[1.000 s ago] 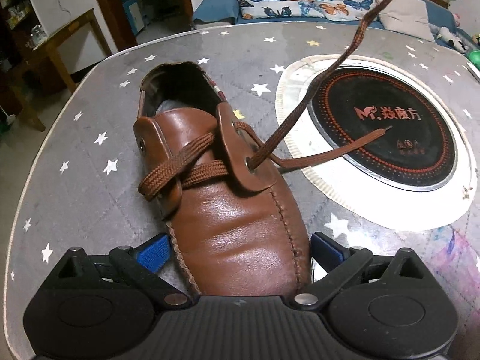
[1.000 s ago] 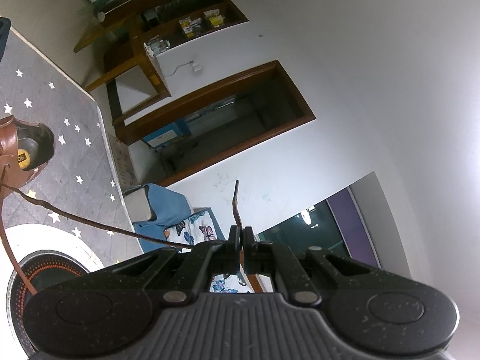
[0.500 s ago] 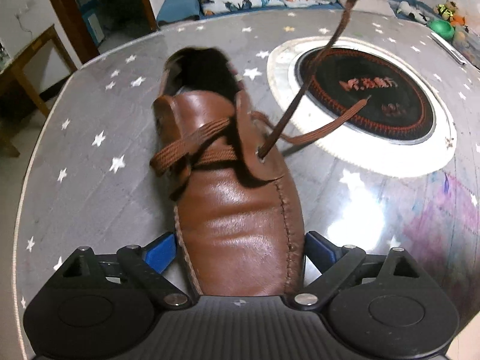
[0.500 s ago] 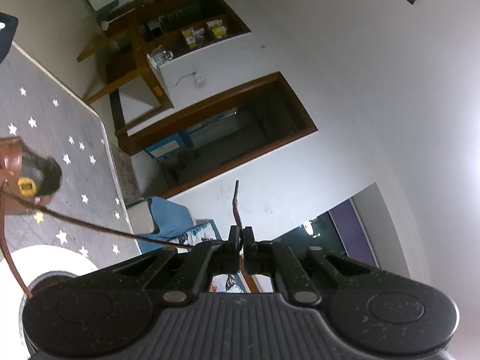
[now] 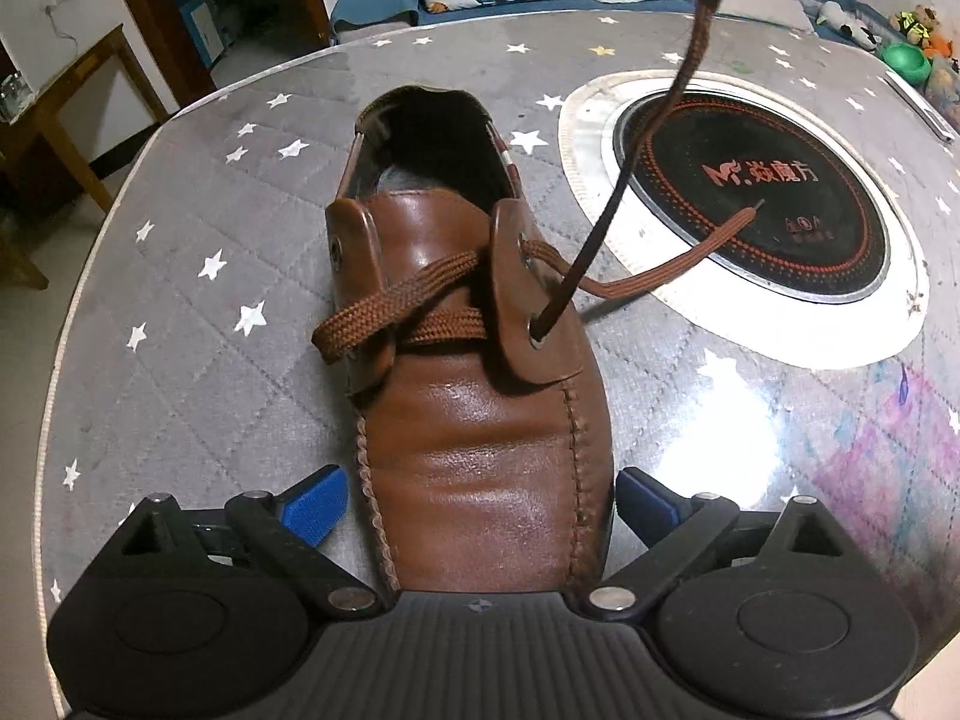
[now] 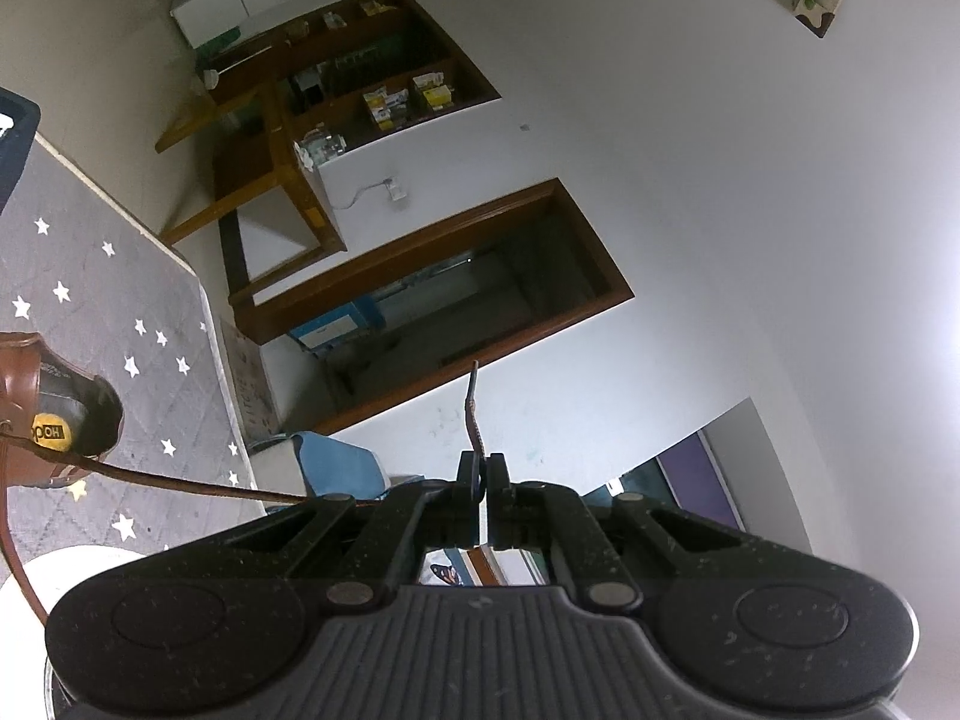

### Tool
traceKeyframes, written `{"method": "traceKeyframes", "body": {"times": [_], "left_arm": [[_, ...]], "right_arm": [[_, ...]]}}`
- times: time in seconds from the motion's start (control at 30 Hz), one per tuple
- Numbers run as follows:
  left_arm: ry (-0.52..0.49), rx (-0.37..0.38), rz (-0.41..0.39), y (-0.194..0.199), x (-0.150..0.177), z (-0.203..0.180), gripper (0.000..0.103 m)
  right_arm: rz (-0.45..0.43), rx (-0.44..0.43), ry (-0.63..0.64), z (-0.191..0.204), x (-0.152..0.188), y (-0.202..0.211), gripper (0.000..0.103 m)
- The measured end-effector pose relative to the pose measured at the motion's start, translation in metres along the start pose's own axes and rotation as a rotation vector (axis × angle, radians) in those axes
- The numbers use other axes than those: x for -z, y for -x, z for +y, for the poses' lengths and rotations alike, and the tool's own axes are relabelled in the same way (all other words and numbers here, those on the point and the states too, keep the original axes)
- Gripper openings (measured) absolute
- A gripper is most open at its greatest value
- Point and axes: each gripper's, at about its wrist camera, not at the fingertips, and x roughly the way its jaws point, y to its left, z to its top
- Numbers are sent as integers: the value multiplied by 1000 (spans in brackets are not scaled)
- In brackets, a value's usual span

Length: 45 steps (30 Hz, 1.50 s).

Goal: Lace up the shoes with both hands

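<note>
Table (image 5: 180,324), grey quilted cover w/ white stars, fills our left-wrist view; round black cooktop (image 5: 756,210) w/ silver ring sits inset at 2 o'clock. Brown leather shoe (image 5: 480,420) lies at center on the cover, toe at 6 o'clock, heel opening at 12. Vs. a sec ago the shoe reads straighter: then it leaned w/ heel toward 11, now it runs nearly 6-to-12, and it sits further right in frame.

Left gripper (image 5: 480,501) straddles the toe, blue pads on either side of it; jaws spread wide, and we can't tell if the pads touch the leather.

Shoelace (image 5: 636,168) climbs taut from the right-side eyelet up to 1 o'clock, steeper than before; its other end lies slack across the cooktop.

Right gripper (image 6: 480,474) is clamped tight on the lace, tip poking up past the fingers, same as earlier.
</note>
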Motion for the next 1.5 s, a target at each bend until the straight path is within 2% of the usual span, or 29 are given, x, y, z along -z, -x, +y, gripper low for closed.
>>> {"method": "traceKeyframes", "body": {"times": [0.13, 0.33, 0.47, 0.63, 0.77, 0.83, 1.03, 1.1, 1.17, 1.23, 1.37, 1.5], "left_arm": [[-3, 8, -7, 0, -1, 2, 99], [10, 24, -67, 10, -1, 15, 101], [29, 25, -132, 17, 4, 31, 101], [94, 72, -239, 29, 15, 57, 98], [137, 137, -291, 38, 17, 71, 82], [159, 171, -316, 44, 15, 77, 78], [224, 192, -352, 46, 4, 77, 59], [266, 208, -350, 43, 0, 78, 56], [290, 206, -357, 40, -3, 77, 49], [305, 200, -361, 37, -6, 76, 47], [300, 170, -354, 31, -7, 72, 34], [290, 133, -368, 32, -3, 64, 26]], "right_arm": [[1, -1, 4, 2, 0, 1, 1], [-1, -33, 9, 12, 1, 6, 1], [-9, -95, 4, 31, -1, 10, 1], [-20, -200, -2, 61, -2, 16, 1], [-24, -287, -18, 84, -3, 17, 1], [-25, -324, -21, 96, -5, 19, 1], [-29, -418, -7, 118, -5, 21, 1], [-33, -442, 1, 124, -4, 21, 1], [-33, -458, 0, 128, -2, 21, 1], [-31, -470, -2, 130, -1, 20, 1], [-37, -494, 9, 132, 2, 19, 1], [-49, -516, 24, 135, 5, 19, 1]]}}
